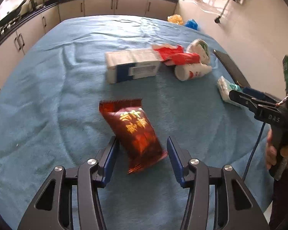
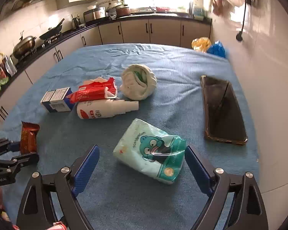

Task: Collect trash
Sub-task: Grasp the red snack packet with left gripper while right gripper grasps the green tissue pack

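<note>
left tool: released, jaws apart on either side of the red snack packet; left pad looks near or at the packet edge, right pad clear of it. No squeeze visible.
right tool: released, jaws spread wide around the tissue pack; right pad just beside the pack's end, left pad well apart from it.
snack packet place: on the blue cloth of the desk, centre of the left wrist view, lower end between the jaws, crimped top end toward 11 o'clock.
snack packet handling: looks light, crinkly foil, slippery, puffed and soft. Best taken across the middle of the body; the flat crimped seals would likely slide out.
snack packet writing: gold characters on the front, blurred, not readable.
tissue pack place: centre of the right wrist view, lying at a slant, near end at 5 o'clock.
tissue pack handling: soft, light, squashy plastic wrap, gives under pressure. Grip across the short width, mid-body.
tissue pack writing: teal cartoon animal, a line of small print, not readable.
other trash: white and blue carton at 10 o'clock of the tissue pack, stiff card, barcode label visible, text too small. Torn red wrapper lies on the white bottle; the bottle is rigid and may roll, red logo, lettering unclear. Crumpled white wad at 12 o'clock, soft.
phone: dark slab at 2 o'clock, probably not trash, fragile.
tool markings: "DAS" on the right tool body seen from the left wrist view.
</note>
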